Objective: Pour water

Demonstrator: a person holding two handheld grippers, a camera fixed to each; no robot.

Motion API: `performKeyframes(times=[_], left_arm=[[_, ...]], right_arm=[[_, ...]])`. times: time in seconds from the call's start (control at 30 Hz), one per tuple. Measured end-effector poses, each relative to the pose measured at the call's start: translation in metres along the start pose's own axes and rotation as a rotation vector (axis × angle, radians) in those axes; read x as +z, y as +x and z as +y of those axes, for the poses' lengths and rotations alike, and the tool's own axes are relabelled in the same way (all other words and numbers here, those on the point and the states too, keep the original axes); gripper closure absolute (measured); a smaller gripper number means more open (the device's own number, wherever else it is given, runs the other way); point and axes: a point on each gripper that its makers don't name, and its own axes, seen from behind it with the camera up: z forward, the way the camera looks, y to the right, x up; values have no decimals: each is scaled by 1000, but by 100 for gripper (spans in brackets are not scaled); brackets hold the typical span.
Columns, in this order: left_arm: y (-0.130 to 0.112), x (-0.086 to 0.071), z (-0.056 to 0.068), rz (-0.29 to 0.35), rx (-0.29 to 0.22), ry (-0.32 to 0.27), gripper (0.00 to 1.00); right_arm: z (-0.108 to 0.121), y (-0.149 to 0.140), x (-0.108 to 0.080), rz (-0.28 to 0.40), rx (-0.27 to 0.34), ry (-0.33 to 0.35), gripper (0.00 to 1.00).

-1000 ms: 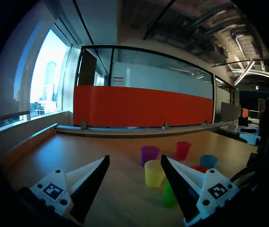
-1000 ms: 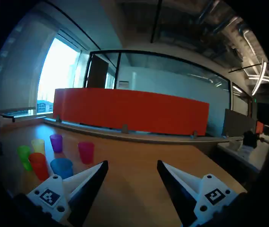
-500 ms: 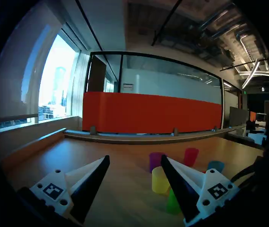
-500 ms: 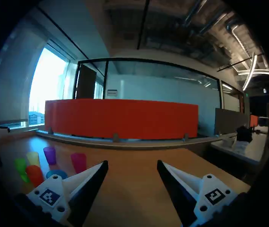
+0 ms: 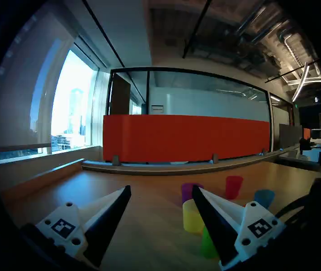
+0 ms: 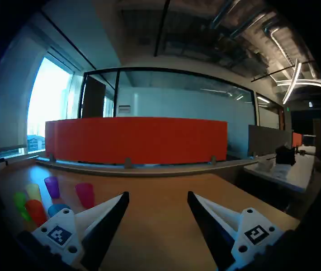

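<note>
Both wide and empty, left gripper [image 5: 160,188] and right gripper [image 6: 157,194], bare tabletop [image 6: 160,235] ahead, cups [image 6: 85,193] aside

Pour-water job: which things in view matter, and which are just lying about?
For the job:
- yellow cup, green cup, purple cup, blue cup, pink cup, red cup
- left gripper and right gripper, both open

Just there:
- orange divider
- window
- side desk with clutter

A wooden table [image 6: 160,194] bears a cluster of coloured cups [image 6: 85,194].
</note>
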Motion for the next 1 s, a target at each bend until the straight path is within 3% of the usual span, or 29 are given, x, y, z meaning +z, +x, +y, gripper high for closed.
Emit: performKeyframes(times=[0.5, 1.0], left_arm=[[-24, 0, -3, 4, 43, 21, 0], [-44, 3, -8, -18, 26, 27, 0]], right_arm=[[0, -11, 4, -33, 2, -21, 0], [2, -12, 1, -42, 5, -20, 0]])
